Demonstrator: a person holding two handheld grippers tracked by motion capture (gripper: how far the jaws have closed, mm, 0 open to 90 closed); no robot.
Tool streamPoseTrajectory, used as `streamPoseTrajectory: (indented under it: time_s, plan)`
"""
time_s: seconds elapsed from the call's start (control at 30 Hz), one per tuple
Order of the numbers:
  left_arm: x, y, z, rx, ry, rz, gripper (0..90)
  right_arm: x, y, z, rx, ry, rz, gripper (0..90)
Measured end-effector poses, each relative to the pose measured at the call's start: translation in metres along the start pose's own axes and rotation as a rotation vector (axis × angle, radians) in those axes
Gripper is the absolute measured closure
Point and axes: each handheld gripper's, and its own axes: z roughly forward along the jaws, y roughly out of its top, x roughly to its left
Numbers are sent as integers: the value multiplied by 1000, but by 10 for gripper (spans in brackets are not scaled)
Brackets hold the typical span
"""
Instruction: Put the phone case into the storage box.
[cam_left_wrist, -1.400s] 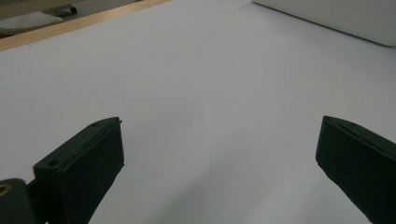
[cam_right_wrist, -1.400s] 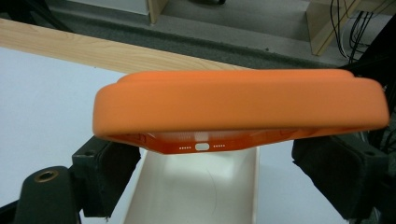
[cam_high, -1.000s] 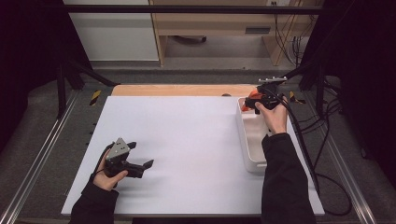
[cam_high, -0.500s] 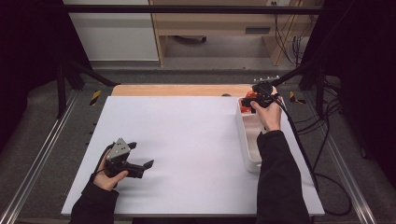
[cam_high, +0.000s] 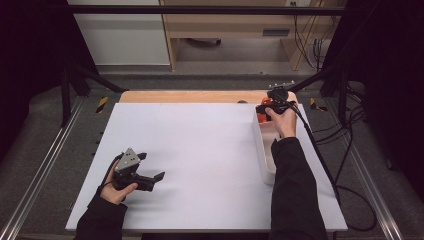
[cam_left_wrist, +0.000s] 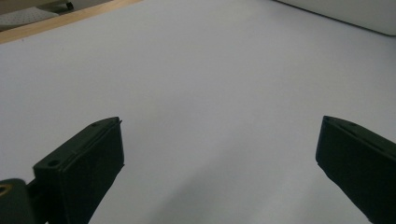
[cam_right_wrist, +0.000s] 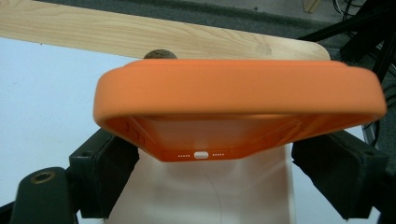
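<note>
- High view: the right gripper (cam_high: 266, 109) sat in the upper right of the frame, over the far end of the white tray (cam_high: 265, 159), with an orange phone case (cam_high: 263, 111) caught in it. The left gripper (cam_high: 150, 167) was parked lower left on the white table (cam_high: 210, 160), jaws spread apart and nothing between them. I'd say the step in hand was moving the case in or out of that tray, can't tell which direction.
- Left gripper view: both black jaws stood wide at the bottom corners, bare tabletop ahead. Fine to leave it idle, just keep it out of the way.
- Right gripper view: the case (cam_right_wrist: 238, 100) stretched across the middle of the frame, its port end facing the camera, jaws clamped on its two long edges. The tray floor (cam_right_wrist: 205, 196) showed below it, the wooden table edge (cam_right_wrist: 140, 35) across the top.
- My take: the case looked soft and springy, so a hard squeeze could bow it and make it pop free. I'd hold it gently, keep it level, and clear the tray wall before swinging sideways.
</note>
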Motion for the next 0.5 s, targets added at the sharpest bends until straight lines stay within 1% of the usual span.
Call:
streamPoseTrajectory:
  time_s: [0.23, 0.37, 0.4, 0.5]
  plan:
    - [0, 0, 0, 2, 0, 1, 5, 1, 1, 5, -3, -4, 4, 151]
    - [0, -1, 0, 3, 0, 1, 5, 1, 0, 7, 4, -5, -8, 150]
    - [0, -1, 0, 3, 0, 1, 5, 2, 0, 8, 3, -6, 0, 150]
    - [0, -1, 0, 4, 0, 1, 5, 3, -1, 10, 6, -6, 2, 150]
